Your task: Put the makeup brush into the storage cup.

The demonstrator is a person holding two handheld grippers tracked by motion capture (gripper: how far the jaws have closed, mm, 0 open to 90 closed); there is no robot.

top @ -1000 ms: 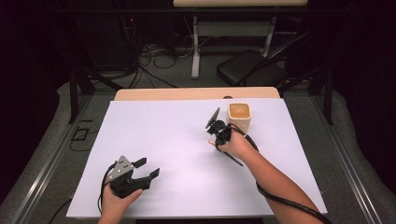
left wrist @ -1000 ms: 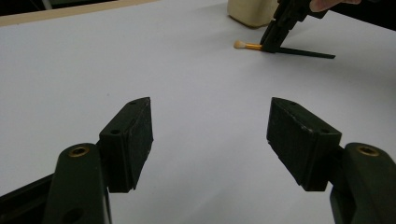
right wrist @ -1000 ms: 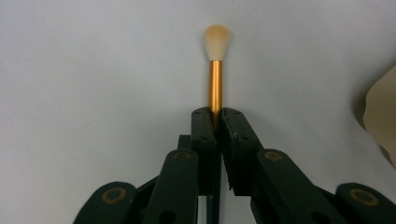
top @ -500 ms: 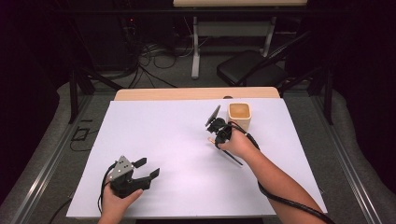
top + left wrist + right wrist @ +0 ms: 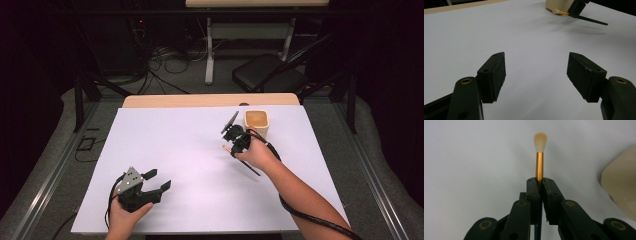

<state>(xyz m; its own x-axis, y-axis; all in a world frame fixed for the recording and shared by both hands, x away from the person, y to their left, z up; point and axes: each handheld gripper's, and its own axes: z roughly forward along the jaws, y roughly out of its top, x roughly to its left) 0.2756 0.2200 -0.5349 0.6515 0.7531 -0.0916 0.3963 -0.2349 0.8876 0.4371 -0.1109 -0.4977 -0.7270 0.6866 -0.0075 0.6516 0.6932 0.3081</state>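
You are holding the brush (image 5: 539,157) by its gold ferrule, the right gripper's (image 5: 235,141) jaws pinched tight on it, with the pale bristle tip poking out ahead and the dark handle trailing back past your hand toward 4 o'clock. Over the last second the change is small: your hand is easing a little toward you and down, away from the cup (image 5: 257,121), so the tuft is now hanging just above the white counter (image 5: 180,145) rather than near the cup's rim. The cup is sitting just beside the gripper at about 1 o'clock, close to the counter's far edge. I judge that you are lining up the bristles, either for a stroke on the sheet or for tipping the brush into the cup; nothing yet shows which. Your left gripper (image 5: 150,182) is resting well apart at 7 o'clock, near the counter's near edge, its jaws spread wide with nothing between them, and it is staying put, pointing toward the brush.
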